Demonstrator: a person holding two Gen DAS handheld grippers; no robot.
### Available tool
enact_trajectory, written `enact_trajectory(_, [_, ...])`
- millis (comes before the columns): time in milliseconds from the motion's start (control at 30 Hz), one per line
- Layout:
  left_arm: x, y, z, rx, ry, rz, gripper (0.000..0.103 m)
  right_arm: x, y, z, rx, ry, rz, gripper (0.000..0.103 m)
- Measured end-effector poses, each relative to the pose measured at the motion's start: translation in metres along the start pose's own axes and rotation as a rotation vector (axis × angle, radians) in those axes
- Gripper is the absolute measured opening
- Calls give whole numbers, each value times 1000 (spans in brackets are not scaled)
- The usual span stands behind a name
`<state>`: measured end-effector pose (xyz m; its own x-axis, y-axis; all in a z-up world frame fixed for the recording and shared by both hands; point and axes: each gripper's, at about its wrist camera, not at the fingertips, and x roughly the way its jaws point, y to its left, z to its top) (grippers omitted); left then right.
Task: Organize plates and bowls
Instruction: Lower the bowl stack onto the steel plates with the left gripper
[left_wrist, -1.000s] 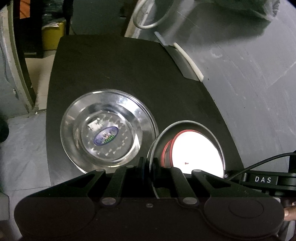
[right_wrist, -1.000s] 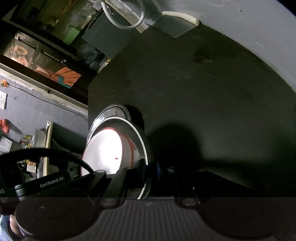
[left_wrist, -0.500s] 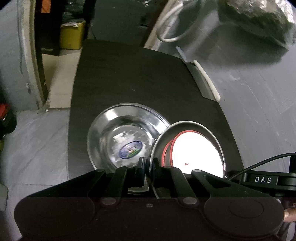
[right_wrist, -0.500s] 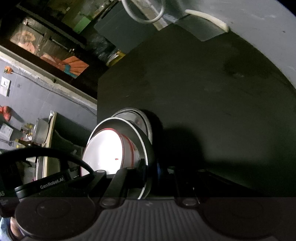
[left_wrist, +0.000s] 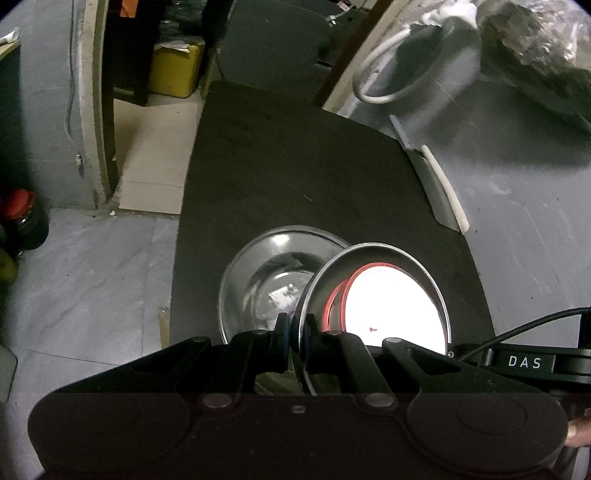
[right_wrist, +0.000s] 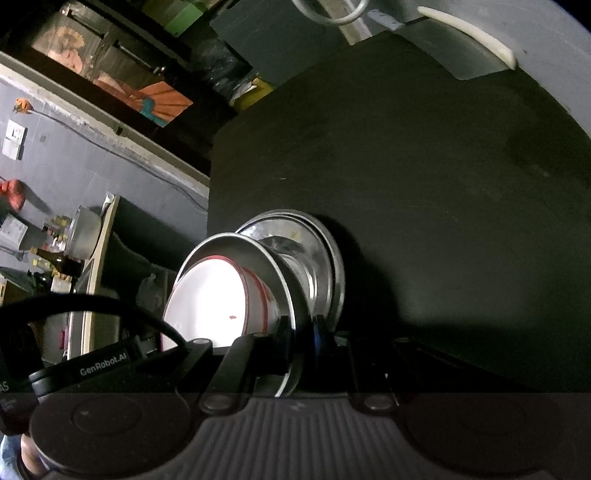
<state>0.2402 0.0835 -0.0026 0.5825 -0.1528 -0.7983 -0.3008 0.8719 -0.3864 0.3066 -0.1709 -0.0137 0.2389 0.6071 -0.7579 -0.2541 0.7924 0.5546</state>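
Observation:
A steel plate (left_wrist: 373, 250) carrying a white bowl with a red rim (left_wrist: 391, 306) is held tilted above the black table (left_wrist: 295, 177). My left gripper (left_wrist: 295, 328) is shut on its near left rim. My right gripper (right_wrist: 303, 326) is shut on the opposite rim of that same plate (right_wrist: 236, 245), and the bowl (right_wrist: 210, 302) glares white inside it. A second steel plate (left_wrist: 266, 273) lies flat on the table, partly under the held one. In the right wrist view this lying plate (right_wrist: 321, 254) shows just behind the held plate.
The table's left edge drops to a grey floor (left_wrist: 92, 280). A grey wall (left_wrist: 524, 229) with a white strip (left_wrist: 447, 192) borders the table on the right. A white hose loop (left_wrist: 384, 85) hangs beyond, and a yellow box (left_wrist: 177, 70) stands on the floor.
The held plate with the bowl has moved left over the lying plate, which now sits partly beneath it. Both views have rolled, and more floor and wall show.

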Motion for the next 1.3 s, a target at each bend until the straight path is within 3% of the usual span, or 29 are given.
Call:
enact_trajectory(700, [27, 19, 19, -60, 18, 26, 5, 34, 6, 31, -50, 65, -5, 14])
enact_trajectory(1300, [33, 24, 21, -80, 26, 35, 5, 47, 10, 36, -52, 94, -15, 14])
